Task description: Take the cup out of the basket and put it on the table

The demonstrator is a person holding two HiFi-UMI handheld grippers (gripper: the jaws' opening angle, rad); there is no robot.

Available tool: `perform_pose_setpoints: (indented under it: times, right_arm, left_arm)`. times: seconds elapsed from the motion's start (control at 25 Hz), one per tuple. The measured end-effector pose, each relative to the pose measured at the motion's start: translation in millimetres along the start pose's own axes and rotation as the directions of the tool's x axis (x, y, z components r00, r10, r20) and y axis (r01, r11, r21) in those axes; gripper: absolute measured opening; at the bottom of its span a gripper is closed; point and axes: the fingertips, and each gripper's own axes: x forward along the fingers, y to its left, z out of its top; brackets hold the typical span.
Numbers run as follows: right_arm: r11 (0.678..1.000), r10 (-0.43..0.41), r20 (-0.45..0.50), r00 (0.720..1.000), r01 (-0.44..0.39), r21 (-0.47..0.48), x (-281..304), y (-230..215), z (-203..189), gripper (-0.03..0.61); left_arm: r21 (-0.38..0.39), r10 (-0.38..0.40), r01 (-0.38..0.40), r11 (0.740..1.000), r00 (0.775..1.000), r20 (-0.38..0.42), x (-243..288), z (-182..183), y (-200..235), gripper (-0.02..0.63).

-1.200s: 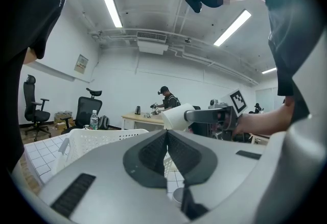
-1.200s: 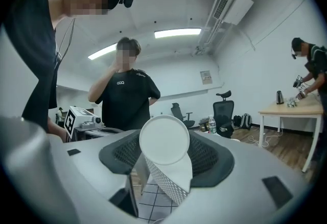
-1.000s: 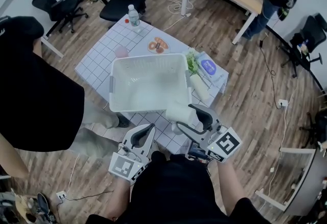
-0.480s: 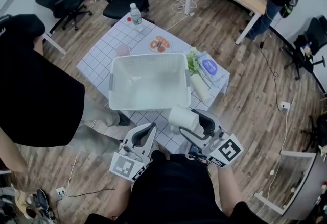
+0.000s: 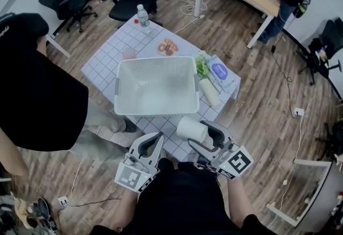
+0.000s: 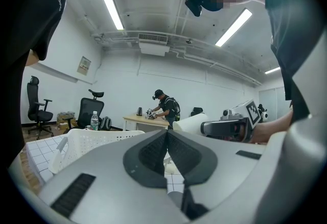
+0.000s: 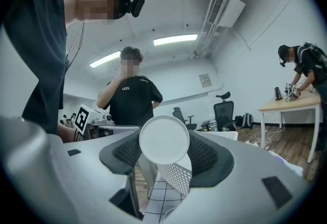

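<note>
Holding a white round cup (image 5: 192, 128) on its side, clamped between the fingers (image 7: 213, 159) of the right gripper (image 5: 197, 133), flat base turned toward that gripper's camera. Hovering it above the near edge of the white grid-patterned worktop (image 5: 107, 62), just outside the near wall of the white plastic basket (image 5: 155, 109), apart from it. Pressing the left gripper (image 5: 154, 138) fingers (image 6: 150, 154) together on nothing, low and beside the right.
</note>
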Motion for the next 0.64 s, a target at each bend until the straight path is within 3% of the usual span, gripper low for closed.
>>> perform_pose_setpoints:
  times: [0.64]
  right_arm:
    - [1.0,-0.016,-0.001,1.0,0.016,-0.004,6.8,2.1,0.8,0.276]
  left_arm:
    - [0.002,-0.01,0.01,1.0,1.0,0.007,-9.2,-3.3,7.2,0.008]
